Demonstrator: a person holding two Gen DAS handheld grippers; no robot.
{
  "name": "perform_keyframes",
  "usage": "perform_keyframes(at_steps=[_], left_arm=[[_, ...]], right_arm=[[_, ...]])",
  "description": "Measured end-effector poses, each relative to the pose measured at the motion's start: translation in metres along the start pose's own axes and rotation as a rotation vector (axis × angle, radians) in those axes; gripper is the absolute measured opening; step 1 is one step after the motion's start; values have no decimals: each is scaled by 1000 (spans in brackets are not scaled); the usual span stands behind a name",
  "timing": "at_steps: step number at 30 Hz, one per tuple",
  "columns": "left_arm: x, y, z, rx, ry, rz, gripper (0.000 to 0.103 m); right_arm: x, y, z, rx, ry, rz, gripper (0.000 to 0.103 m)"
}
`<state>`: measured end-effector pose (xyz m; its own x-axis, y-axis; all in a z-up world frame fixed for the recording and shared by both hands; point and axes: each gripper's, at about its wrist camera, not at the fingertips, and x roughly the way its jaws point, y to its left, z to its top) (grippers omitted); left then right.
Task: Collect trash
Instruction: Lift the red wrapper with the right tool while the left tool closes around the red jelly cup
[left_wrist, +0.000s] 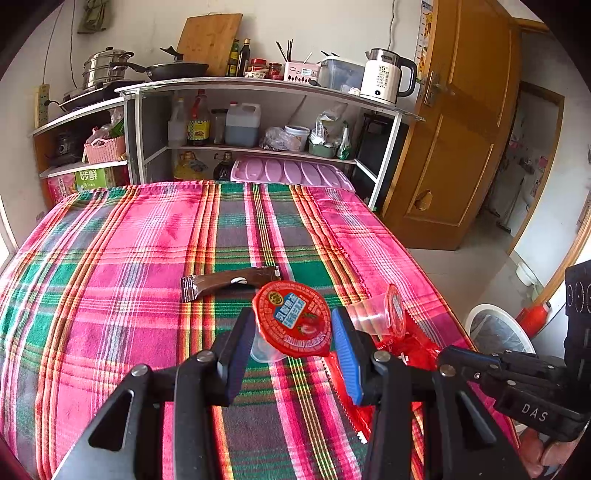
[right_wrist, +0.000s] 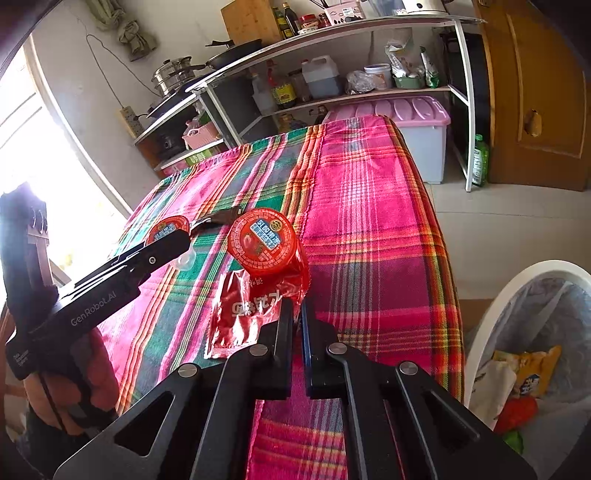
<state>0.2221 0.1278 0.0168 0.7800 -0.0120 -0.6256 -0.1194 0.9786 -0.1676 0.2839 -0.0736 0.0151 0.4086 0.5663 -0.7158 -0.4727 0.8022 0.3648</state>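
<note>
Between the left gripper's (left_wrist: 291, 332) spread fingers sits a jelly cup (left_wrist: 291, 319); the right gripper (right_wrist: 297, 314) clamps a red wrapper (right_wrist: 247, 310).

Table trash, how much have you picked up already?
Some packets already lie in the bin. The right tool pinches the red wrapper, and the left tool straddles a jelly cup. Still to collect: the second jelly cup and the brown wrapper.
</note>
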Motion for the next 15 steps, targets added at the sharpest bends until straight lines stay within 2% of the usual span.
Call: perform_keyframes(at_steps=[15], left_arm=[[-44, -14, -14, -1, -39, -30, 45]], right_arm=[[-44, 2, -7, -13, -66, 9, 2]])
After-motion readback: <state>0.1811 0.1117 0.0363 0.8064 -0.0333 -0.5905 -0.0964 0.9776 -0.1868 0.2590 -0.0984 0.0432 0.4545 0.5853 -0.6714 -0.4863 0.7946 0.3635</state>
